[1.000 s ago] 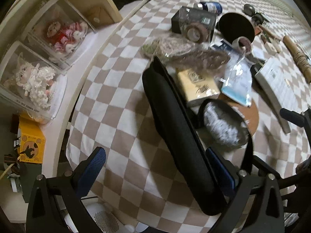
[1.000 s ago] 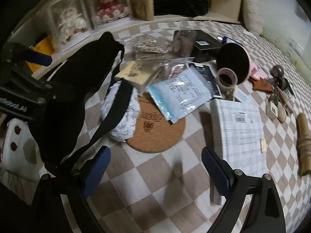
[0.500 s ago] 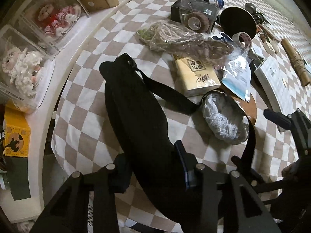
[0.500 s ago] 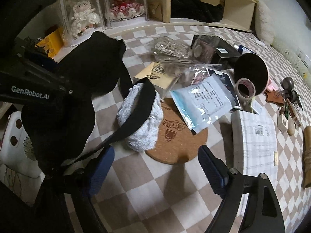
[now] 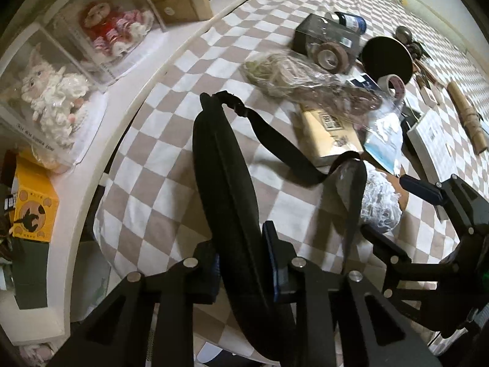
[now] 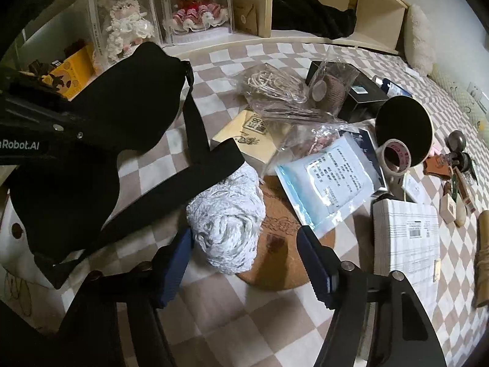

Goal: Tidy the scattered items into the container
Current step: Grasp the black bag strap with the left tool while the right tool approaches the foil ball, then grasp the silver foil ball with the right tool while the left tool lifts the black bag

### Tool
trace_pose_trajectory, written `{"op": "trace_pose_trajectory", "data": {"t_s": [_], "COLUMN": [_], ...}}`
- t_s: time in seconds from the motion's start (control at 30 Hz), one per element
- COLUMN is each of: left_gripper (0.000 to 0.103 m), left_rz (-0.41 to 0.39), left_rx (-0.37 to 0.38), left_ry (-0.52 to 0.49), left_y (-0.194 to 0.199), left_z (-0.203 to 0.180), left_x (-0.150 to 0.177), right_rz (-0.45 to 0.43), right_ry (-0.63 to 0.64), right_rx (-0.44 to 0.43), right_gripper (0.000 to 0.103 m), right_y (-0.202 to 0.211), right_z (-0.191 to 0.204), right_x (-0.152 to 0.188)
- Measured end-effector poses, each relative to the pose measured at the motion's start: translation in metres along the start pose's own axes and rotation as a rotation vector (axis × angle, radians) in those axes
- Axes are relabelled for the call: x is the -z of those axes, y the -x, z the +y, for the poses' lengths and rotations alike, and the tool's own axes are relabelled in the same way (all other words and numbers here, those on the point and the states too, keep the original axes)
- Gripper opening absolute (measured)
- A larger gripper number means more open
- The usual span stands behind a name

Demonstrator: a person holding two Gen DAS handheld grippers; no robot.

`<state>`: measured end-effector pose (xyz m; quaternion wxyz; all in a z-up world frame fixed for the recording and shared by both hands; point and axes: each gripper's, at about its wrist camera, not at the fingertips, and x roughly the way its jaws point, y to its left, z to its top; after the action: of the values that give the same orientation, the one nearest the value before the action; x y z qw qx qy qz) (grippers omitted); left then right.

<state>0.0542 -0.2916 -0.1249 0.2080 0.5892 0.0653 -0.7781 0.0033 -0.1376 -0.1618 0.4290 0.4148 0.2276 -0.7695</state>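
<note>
A black bag [image 5: 220, 165] lies on the checked cloth, its strap [image 5: 281, 150] running across a white yarn ball [image 5: 379, 202]. My left gripper [image 5: 243, 260] points steeply down, and its jaws are closing with both blue pads pressed on the bag's near edge. In the right wrist view the bag [image 6: 122, 107] fills the left side. The yarn ball [image 6: 226, 220] sits half on a cork mat [image 6: 275, 260]. My right gripper [image 6: 244, 244] straddles the ball with its jaws closing. Its left pad is near the ball and its right pad stands apart from it.
Behind the ball lie a yellow box [image 6: 253, 140], a blue-white packet [image 6: 330, 183], bagged cords [image 6: 275, 88], a tape roll [image 6: 394, 156], a dark round dish [image 6: 403, 128] and a white booklet [image 6: 406, 235]. Boxed dolls [image 6: 128, 27] stand on the shelf. The cloth's edge drops off at the left.
My left gripper went from wide open beside the bag to clamped on its edge. My right gripper's fingers narrowed and came up around the yarn ball.
</note>
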Motion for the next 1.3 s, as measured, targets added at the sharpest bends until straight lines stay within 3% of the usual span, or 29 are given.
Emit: {"op": "trace_pose_trajectory", "data": {"t_s": [0.13,0.27,0.43,0.83,1.3], "left_gripper": [0.024,0.024,0.022,0.021,0.021], "left_rz": [0.001,-0.008,-0.034,-0.086,-0.291], "left_rx": [0.011,0.013,0.012,0.024,0.118], "left_ry": [0.023,0.028,0.039,0.026,0.002], "left_y": [-0.002,0.001,0.007,0.019,0.085], "left_z": [0.004,0.003,0.006,-0.004,-0.053], "left_x": [-0.001,-0.002,-0.002,-0.007,-0.022], "right_rz": [0.024,0.037,0.036,0.015,-0.121], "right_ry": [0.008,-0.008,-0.026,-0.158,-0.345], "right_rx": [0.004,-0.026,-0.032,0.003,0.067], "right_gripper": [0.064,0.040,0.033,0.032,0.032], "right_y": [-0.005,-0.004,0.002,0.028,0.099], "right_z": [0.007,0.013,0.009,-0.029,-0.091], "right_x": [-0.002,-0.003,-0.001,0.002,0.004]}}
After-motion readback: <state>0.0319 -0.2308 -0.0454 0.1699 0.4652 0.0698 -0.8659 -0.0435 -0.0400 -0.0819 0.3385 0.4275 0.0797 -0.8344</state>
